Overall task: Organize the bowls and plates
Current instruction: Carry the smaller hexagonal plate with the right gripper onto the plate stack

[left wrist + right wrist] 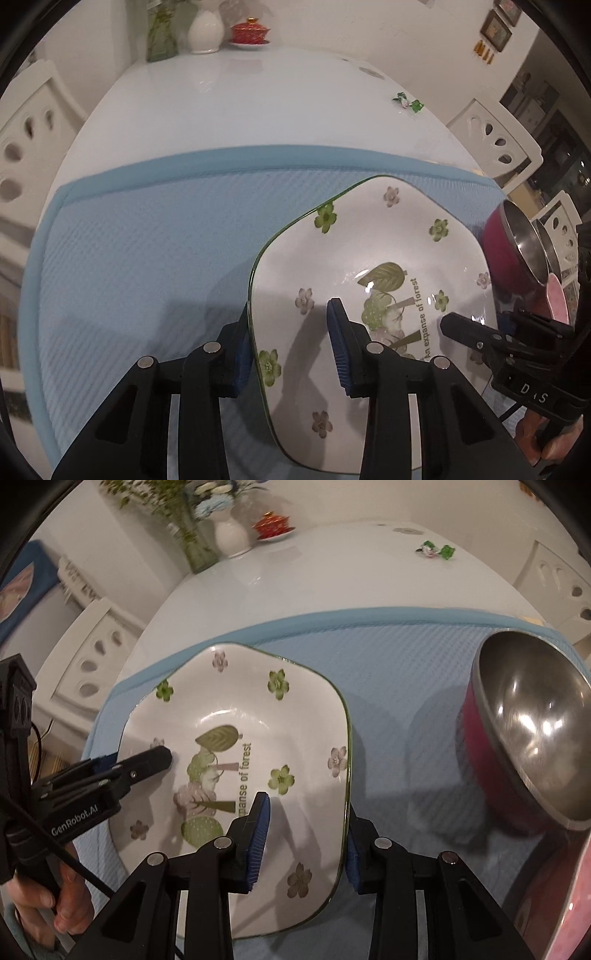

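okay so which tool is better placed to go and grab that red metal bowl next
Right. The red bowl sits just beside the right tool, which straddles the flowered plate's near edge. The left tool straddles the plate's far side, away from the bowl.

Glossy white table under a blue mat. At the table's far end, white vase, green glass vase, red lidded cup. Flanking the table, white cut-out chairs. Beyond it, pale wall with framed pictures.

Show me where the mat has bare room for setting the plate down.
Bare blue mat lies left of the floral square plate, out to its hemmed edge. A narrower strip separates plate and pink steel bowl. The right side is crowded by that bowl.
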Demonstrator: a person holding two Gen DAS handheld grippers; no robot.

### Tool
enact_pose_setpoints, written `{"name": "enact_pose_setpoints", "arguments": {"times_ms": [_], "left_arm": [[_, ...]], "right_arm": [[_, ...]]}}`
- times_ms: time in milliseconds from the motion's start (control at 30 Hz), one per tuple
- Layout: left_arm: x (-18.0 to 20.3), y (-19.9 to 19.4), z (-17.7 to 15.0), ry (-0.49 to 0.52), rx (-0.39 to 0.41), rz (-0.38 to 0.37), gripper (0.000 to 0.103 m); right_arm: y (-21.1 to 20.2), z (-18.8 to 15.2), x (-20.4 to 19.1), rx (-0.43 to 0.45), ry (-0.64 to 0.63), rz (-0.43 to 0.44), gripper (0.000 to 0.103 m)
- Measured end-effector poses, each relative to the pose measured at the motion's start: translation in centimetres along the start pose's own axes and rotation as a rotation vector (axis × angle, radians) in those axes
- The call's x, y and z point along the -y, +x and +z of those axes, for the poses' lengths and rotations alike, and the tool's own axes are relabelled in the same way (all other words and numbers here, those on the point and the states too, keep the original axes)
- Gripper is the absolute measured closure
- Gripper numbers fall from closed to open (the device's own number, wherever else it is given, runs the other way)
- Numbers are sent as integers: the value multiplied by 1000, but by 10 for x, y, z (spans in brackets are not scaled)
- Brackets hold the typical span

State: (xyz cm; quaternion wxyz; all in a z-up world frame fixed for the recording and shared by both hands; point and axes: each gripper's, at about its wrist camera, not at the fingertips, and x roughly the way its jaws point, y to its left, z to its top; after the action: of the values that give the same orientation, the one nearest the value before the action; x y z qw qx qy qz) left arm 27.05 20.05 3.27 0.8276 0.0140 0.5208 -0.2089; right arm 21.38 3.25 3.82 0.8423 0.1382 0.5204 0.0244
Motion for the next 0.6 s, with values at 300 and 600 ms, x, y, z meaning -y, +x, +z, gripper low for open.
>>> {"name": "enact_pose_setpoints", "arguments": {"times_ms": [300, 600], "left_arm": [[-4, -62, -24, -106, 70, 23, 70], [3, -143, -75, -197, 137, 42, 70]], "right_arm": [[-43, -16, -28, -7, 35, 74, 68], [-108, -57, -64, 16, 18, 123, 67]]}}
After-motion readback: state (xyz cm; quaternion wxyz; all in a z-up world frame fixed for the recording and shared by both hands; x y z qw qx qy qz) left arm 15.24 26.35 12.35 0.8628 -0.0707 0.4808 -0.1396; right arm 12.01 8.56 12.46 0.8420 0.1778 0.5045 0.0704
